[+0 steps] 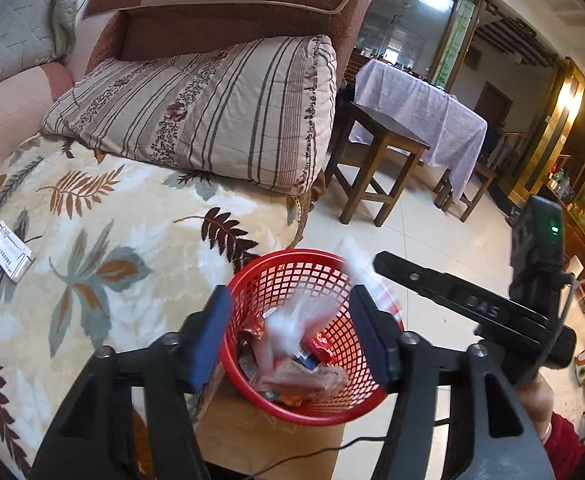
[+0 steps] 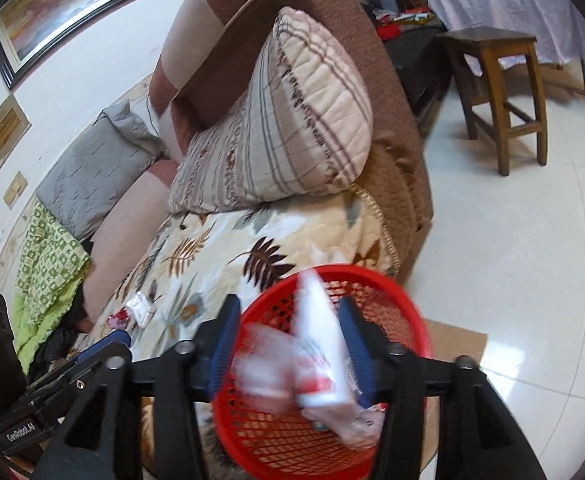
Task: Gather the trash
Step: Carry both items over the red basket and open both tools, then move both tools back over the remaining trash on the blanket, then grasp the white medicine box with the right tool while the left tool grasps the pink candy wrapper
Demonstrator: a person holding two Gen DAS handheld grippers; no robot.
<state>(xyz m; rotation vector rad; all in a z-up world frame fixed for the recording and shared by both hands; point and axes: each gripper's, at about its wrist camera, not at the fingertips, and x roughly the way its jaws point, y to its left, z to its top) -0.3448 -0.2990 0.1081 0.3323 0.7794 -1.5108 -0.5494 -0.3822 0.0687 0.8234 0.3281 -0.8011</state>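
A red mesh basket (image 1: 276, 280) (image 2: 408, 312) stands on a cardboard box beside the sofa and holds several wrappers. My left gripper (image 1: 290, 300) hangs open above it, with a blurred clear wrapper (image 1: 292, 320) between its blue fingers and touching neither. My right gripper (image 2: 290, 304) is open too, and a blurred white tube (image 2: 320, 340) lies loose near its right finger over the basket. The right gripper (image 1: 412, 276) also reaches in from the right in the left wrist view. A white pack (image 1: 8, 252) (image 2: 142, 308) and a red scrap (image 2: 118, 318) lie on the leaf-print blanket (image 1: 112, 220).
A striped pillow (image 1: 212, 112) leans on the brown sofa arm (image 1: 252, 8). A wooden stool (image 1: 376, 160) (image 2: 500, 92) and a table under a lilac cloth (image 1: 424, 108) stand on the pale tiled floor. A grey cushion (image 2: 92, 176) and a green blanket (image 2: 48, 264) lie farther along the sofa.
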